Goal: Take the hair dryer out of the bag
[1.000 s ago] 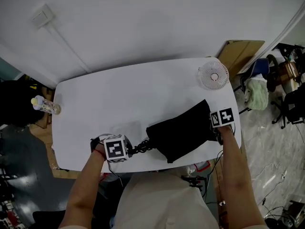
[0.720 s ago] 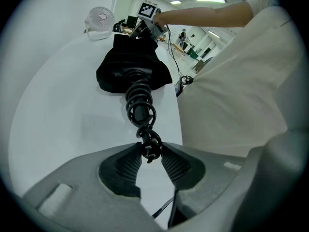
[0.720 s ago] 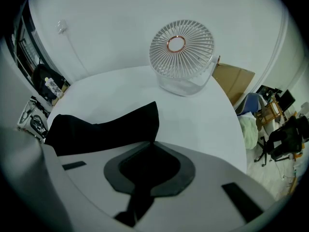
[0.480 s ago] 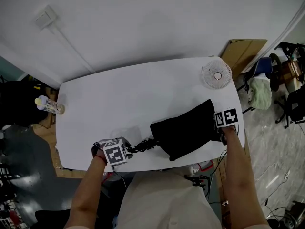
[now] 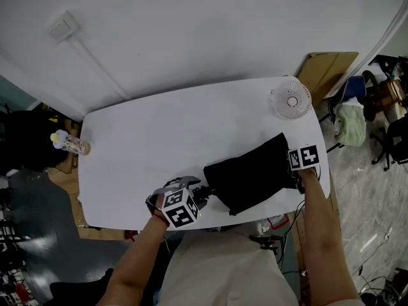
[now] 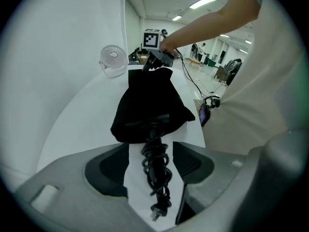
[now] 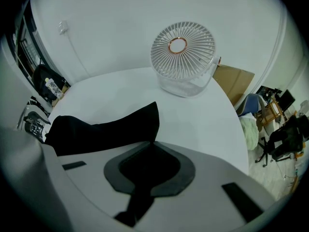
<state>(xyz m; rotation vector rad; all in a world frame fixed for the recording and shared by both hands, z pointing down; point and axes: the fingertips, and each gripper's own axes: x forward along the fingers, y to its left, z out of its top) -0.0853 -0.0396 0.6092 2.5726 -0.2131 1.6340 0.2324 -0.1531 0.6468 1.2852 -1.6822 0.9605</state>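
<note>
Moving in from the left, the left gripper (image 6: 153, 164) has slid along the near edge of the white table (image 5: 159, 132) and now sits right by the mouth of the black bag (image 5: 252, 174). Its jaws have just been opening. They stand wide apart, 1 on each side of the cord, and do not press on it.

The bag lies flat near the right end of the table, and the white fan (image 5: 291, 99) stands well behind it. The right gripper (image 7: 150, 167) has not moved. It is clenched on the far end of the bag and pins the cloth.

The hair dryer is mostly hidden inside the bag. Only its coiled black cord (image 6: 155, 175) sticks out, with the plug (image 6: 154, 210) at the tip.

The bag looks soft and floppy, so it will likely bunch up if it is not held. The dryer is probably hard and a bit heavy. The cord is bendy and may stretch or slip, so the stiff part right at the bag's mouth looks like a better place to grab.
</note>
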